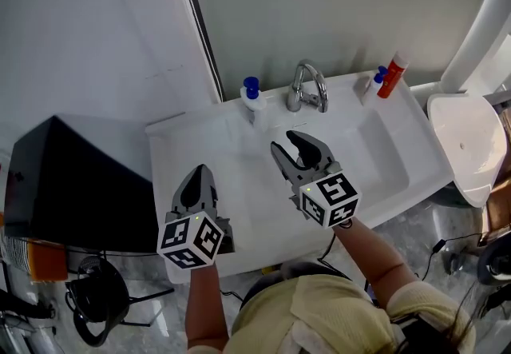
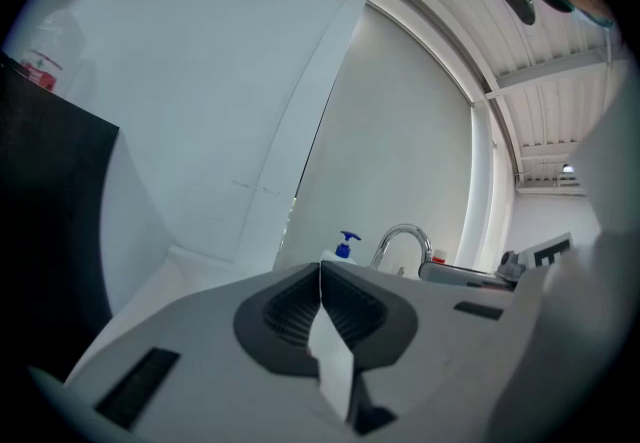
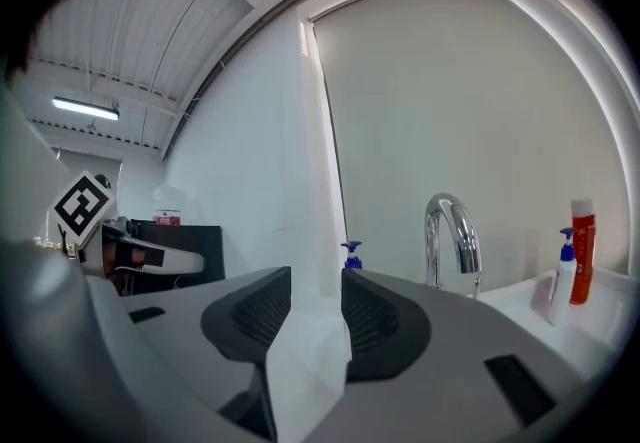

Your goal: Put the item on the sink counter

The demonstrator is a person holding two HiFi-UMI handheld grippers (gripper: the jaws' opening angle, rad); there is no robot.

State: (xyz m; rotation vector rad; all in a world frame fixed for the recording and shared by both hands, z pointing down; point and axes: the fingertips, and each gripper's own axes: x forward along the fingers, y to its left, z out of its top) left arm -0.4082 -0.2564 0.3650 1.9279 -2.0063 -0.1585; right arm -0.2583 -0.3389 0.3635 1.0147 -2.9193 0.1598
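So the left gripper point(image 1: 200, 177), front-left of the faucet point(image 1: 307, 87), has its jaws pressed together on nothing, and the right gripper point(image 1: 285, 145) just in front of the faucet has its jaws spread, nothing between them. Back on the sink counter point(image 1: 182, 138), a pump bottle point(image 1: 252, 95) stands just left of the faucet and a red bottle point(image 1: 391, 76) off to its right; can't tell which one's the item.
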